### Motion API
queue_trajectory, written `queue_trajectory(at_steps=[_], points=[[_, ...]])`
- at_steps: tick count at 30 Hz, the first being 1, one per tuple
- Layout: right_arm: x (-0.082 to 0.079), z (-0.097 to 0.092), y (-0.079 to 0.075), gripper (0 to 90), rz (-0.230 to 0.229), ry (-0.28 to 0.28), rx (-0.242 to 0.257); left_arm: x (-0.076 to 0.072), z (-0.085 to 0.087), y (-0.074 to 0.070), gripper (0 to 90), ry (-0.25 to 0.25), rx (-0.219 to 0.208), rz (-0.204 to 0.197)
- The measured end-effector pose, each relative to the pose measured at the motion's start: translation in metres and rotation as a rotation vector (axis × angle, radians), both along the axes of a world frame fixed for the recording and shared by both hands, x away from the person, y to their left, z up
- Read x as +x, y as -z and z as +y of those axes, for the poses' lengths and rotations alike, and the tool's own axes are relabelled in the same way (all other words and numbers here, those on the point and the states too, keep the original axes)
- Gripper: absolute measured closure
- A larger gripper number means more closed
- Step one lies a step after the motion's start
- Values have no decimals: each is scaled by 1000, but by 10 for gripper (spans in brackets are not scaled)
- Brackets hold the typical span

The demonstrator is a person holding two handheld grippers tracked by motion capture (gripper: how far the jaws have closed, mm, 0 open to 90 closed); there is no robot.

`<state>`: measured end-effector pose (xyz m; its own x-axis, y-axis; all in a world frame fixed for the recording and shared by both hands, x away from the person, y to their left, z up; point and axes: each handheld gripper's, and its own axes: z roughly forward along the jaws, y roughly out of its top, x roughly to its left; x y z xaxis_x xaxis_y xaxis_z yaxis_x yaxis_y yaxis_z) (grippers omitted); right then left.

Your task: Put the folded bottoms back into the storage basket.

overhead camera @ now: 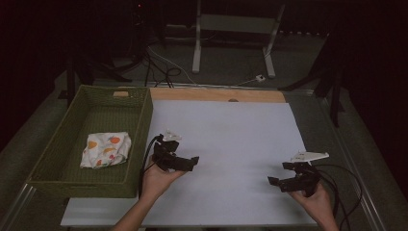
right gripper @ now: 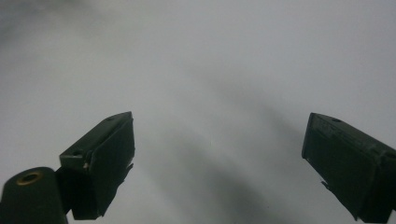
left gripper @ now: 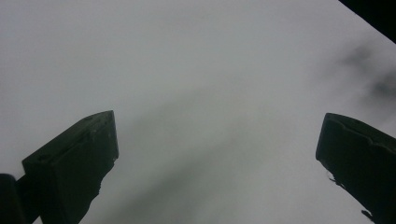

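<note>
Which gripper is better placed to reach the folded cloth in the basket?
Left. The left gripper is open beside the green basket holding the cloth; the right gripper is across the white sheet.

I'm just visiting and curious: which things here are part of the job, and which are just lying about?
Likely part of the job:
- folded fruit-print cloth
- green woven basket that holds it
- left gripper, jaws open
- right gripper, jaws open
- white table sheet they hover over

Just lying about:
- white metal stand on the floor behind
- floor cables
</note>
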<state>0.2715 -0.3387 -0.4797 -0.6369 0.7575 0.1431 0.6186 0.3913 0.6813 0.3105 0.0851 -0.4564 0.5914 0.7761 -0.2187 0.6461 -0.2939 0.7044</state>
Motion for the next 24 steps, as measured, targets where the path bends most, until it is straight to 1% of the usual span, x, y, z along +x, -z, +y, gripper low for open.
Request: queue_trajectory(at_steps=[7,13,14,19,24], points=[[-2,0,1,95,3,0,-2,-3,-1,7,5,4,7,2],[-3,0,2,95,12,-4,1,-7,-2,16,4,0,13,12],[-4,0,3,95,8,-10,-7,-8,-2,18,4,1,6,18],[-5,-1,4,95,12,-9,-8,-10,-4,24,4,7,10,24],[-5,0,6,95,18,-11,-11,-14,-6,31,4,8,1,28]])
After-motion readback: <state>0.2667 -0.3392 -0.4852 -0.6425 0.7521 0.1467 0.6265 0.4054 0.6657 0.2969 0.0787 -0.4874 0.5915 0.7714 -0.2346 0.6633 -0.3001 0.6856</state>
